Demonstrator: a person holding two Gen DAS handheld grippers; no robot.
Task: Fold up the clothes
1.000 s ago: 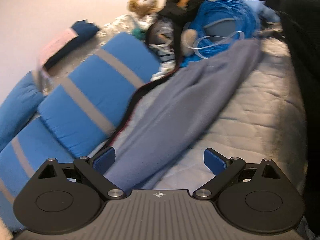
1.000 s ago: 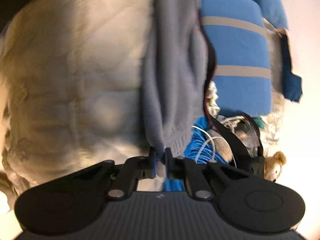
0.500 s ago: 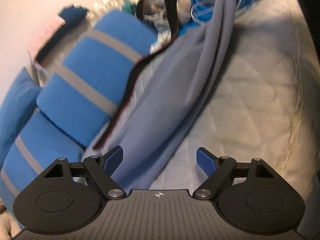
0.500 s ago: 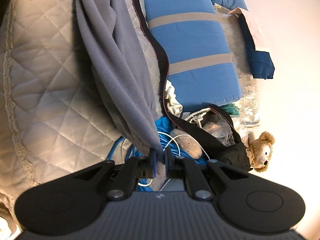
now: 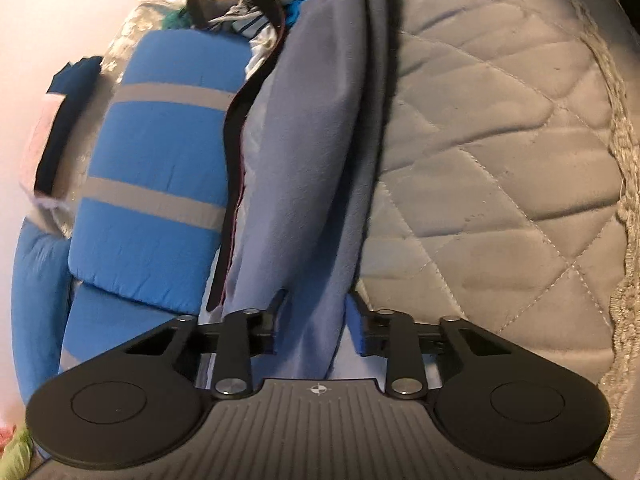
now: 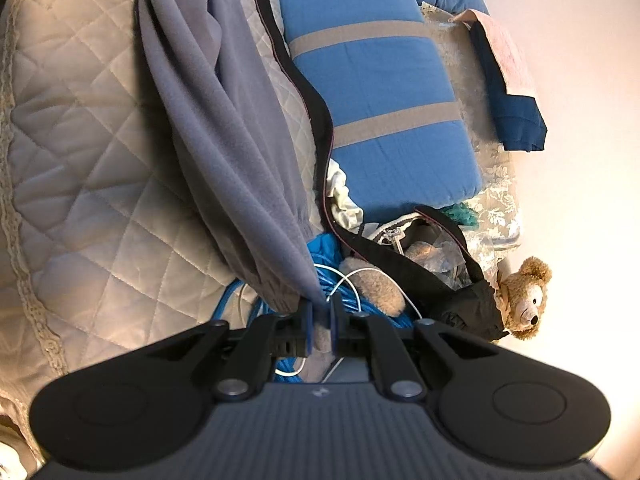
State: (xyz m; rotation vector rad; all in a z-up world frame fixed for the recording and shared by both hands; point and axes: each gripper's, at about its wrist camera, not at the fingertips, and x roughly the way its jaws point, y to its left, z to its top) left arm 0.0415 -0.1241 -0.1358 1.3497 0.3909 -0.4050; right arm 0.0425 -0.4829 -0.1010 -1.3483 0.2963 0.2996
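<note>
A long grey fleece garment [image 5: 320, 152] lies stretched lengthwise over the quilted beige bedspread [image 5: 500, 168]. My left gripper [image 5: 314, 320] straddles one bunched end of it. Its jaws are closing, the cloth is between the blue pads, and a narrow gap still shows at the right pad. In the right wrist view the same garment [image 6: 224, 128] runs away from me. My right gripper [image 6: 319, 322] is shut on its cuffed end and holds it lifted above the bed.
A blue pillow with grey stripes [image 6: 380, 92] lies beside the garment, with a black strap [image 6: 316, 112] between them. Near the right gripper are a coil of blue cable [image 6: 320, 256], a black bag [image 6: 460, 300] and a teddy bear [image 6: 524, 300]. The bedspread's lace edge [image 5: 624, 208] is at the right.
My left gripper dropped towards the garment's end, rolled, and narrowed its jaws from wide open to close around the cloth. The right gripper rose with its end, then stayed still.
</note>
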